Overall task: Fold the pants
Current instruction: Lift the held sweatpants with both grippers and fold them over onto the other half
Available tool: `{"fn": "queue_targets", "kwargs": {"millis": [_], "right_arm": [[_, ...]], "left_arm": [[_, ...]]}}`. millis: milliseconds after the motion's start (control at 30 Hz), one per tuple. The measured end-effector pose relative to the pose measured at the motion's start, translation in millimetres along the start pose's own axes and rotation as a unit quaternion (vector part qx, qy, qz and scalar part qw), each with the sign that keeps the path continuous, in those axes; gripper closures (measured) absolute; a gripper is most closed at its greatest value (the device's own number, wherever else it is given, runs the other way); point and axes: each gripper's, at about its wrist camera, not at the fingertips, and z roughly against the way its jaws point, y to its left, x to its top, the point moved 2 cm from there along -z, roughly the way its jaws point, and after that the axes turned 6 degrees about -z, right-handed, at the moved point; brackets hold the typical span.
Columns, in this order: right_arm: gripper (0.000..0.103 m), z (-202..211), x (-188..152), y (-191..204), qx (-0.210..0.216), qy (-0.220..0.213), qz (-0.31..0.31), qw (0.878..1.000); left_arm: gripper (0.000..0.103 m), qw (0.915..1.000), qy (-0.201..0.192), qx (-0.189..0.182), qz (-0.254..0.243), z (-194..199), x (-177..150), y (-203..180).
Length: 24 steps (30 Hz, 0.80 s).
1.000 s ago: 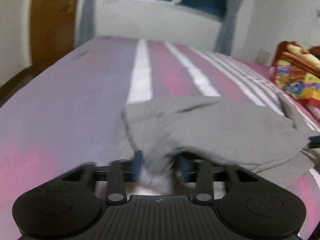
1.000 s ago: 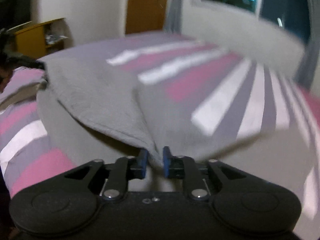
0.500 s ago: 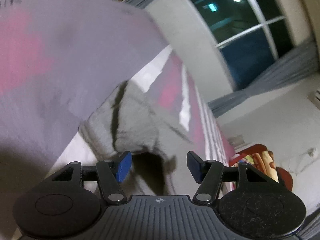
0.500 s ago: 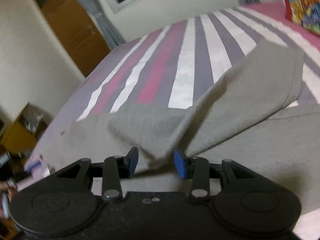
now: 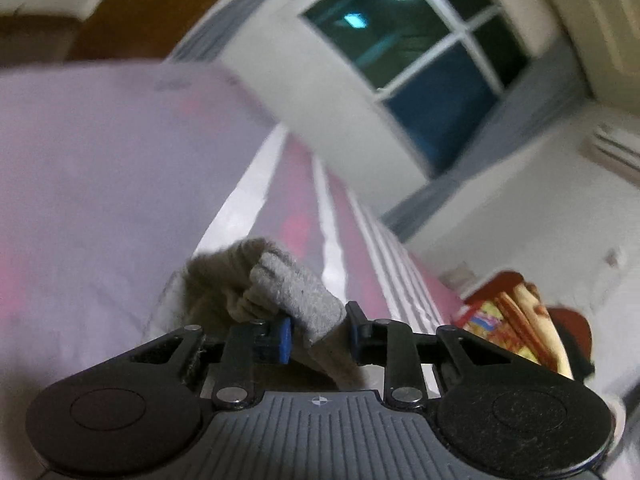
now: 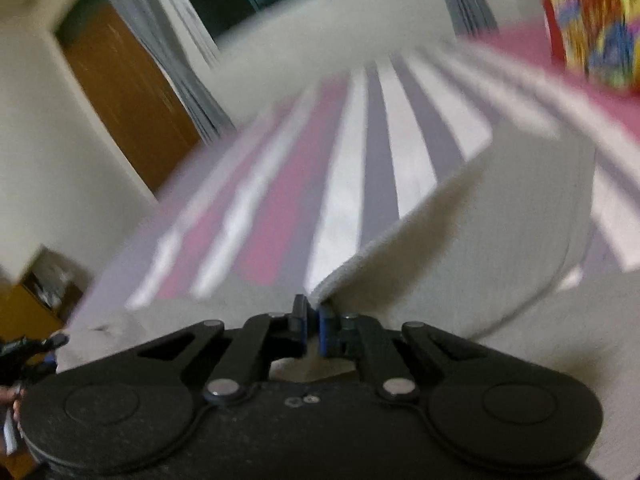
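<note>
Gray pants (image 5: 288, 292) on a bed (image 5: 100, 200) with pink, white and purple stripes.

From the left wrist: left gripper (image 5: 318, 330) with jaws just pulled closer, now squeezing a thick, bunched roll of gray cloth. Blue pads pressed on both sides of the roll. Cloth sticking up past the pads, with more gray cloth humped just behind. Whole view tipped over sideways. Dark window (image 5: 416, 64) high up, gray curtain (image 5: 460, 184) beside it. Bright red and yellow blanket (image 5: 516, 328) far off at the right edge of the bed. Only this view shows the thick roll of cloth.

From the right wrist: right gripper (image 6: 313, 326) with jaws just snapped almost fully together, pinching a thin corner of the pants (image 6: 480, 248). From that corner, a wide gray flap lifted up off the bed (image 6: 280, 208) and stretched away to the right. More gray cloth lying flat below it. Brown door (image 6: 128, 92) at the left, seen only here. Same bright blanket (image 6: 592, 20) in the top right corner. Very blurry picture. Something dark at the bottom left edge, too blurry to tell.
</note>
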Motion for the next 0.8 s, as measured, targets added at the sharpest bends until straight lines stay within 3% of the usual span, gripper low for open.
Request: {"fn": "queue_targets", "kwargs": {"millis": [33, 100, 167, 200, 233, 300, 467, 533, 600, 667, 700, 733, 800], "right_arm": [[0.098, 17.9, -10.7, -3.6, 0.014, -0.017, -0.004, 1.000], [0.098, 38.3, -43.8, -17.4, 0.028, -0.020, -0.011, 0.999], [0.098, 22.7, -76.0, -32.1, -0.006, 0.035, 0.001, 0.999], [0.098, 6.3, -93.3, -42.8, -0.044, 0.078, 0.000, 0.996], [0.098, -3.6, -105.5, -55.5, -0.056, 0.099, -0.026, 0.993], [0.097, -1.8, -112.4, -63.4, -0.046, 0.080, -0.064, 0.994], [0.097, 1.0, -111.5, -48.1, -0.059, 0.080, -0.035, 0.994], [0.098, 6.1, -109.7, -48.1, -0.055, 0.080, -0.048, 0.994], [0.098, 21.9, -89.7, -33.1, -0.027, 0.051, -0.044, 0.997], [0.098, 39.0, -86.7, -23.2, -0.026, 0.039, -0.017, 0.999], [0.098, 38.0, -90.6, -23.9, -0.036, 0.046, -0.012, 0.998], [0.097, 30.4, -95.7, -31.7, -0.052, 0.065, -0.014, 0.996], [0.095, 11.5, -111.7, -52.2, -0.078, 0.118, -0.047, 0.989]], "left_arm": [[0.075, 0.9998, 0.017, 0.009, -0.009, 2.2, -0.5, 5.8], [0.075, 0.9937, 0.091, 0.056, -0.033, -0.5, -13.2, 22.2], [0.076, 0.9786, 0.167, 0.105, -0.058, -13.9, -34.4, 31.1], [0.076, 0.9798, 0.160, 0.106, -0.057, -13.6, -39.1, 30.6], [0.076, 0.9827, 0.145, 0.106, -0.043, -9.2, -40.2, 29.5], [0.076, 0.9835, 0.137, 0.112, -0.039, -6.0, -41.5, 25.3], [0.076, 0.9811, 0.138, 0.124, -0.057, -5.0, -44.9, 12.3], [0.076, 0.9870, 0.106, 0.107, -0.056, 7.7, -28.4, 21.0], [0.076, 0.9909, 0.079, 0.094, -0.054, 12.2, -20.7, 17.6], [0.075, 0.9845, 0.105, 0.120, -0.073, 6.5, -25.7, 17.3], [0.076, 0.9769, 0.135, 0.143, -0.084, -0.5, -31.9, 19.7], [0.076, 0.9728, 0.148, 0.152, -0.093, -6.7, -36.5, 18.8], [0.075, 0.9724, 0.135, 0.167, -0.092, -4.6, -36.5, 11.3]]}}
